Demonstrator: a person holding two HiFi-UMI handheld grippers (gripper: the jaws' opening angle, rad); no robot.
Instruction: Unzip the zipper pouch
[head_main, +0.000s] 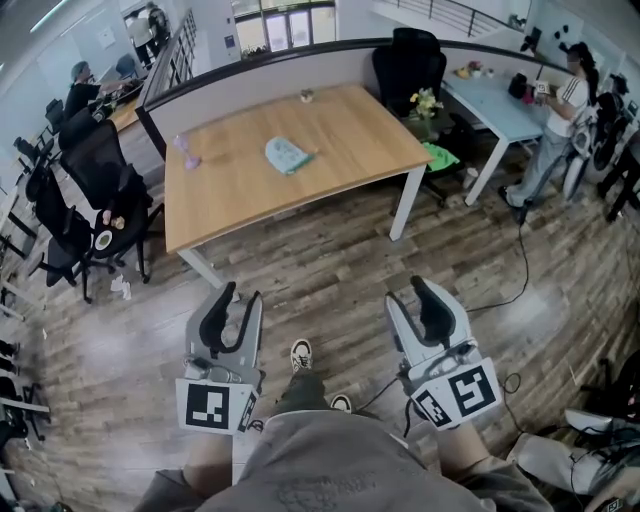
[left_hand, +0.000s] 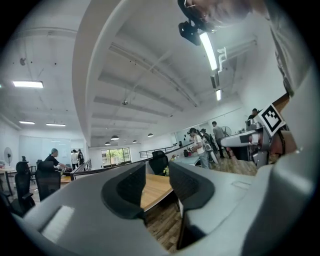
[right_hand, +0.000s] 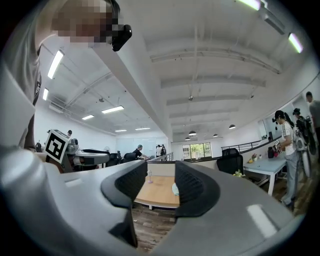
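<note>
A wooden tabletop (head_main: 340, 150) on white legs stood in the upper middle of the head view, on a plank floor (head_main: 320, 270) in an open office, with a grey partition (head_main: 250, 80) behind it. One pale teal pouch (head_main: 285, 154) lay flat near the tabletop's centre. Two more small things sat there: a lilac one (head_main: 187, 152) toward the left edge and a round one (head_main: 306, 96) by the far edge, both too small to identify. Black chairs (head_main: 100, 160) crowded the left side, and a cable (head_main: 520, 270) trailed across the floor at right. A pale blue desk (head_main: 495, 100) stood at upper right.

Two claws were at the bottom of the frame, well short of the tabletop. The left claw (head_main: 242, 295) stood open with nothing in it, and the right claw (head_main: 405, 292) likewise.
</note>
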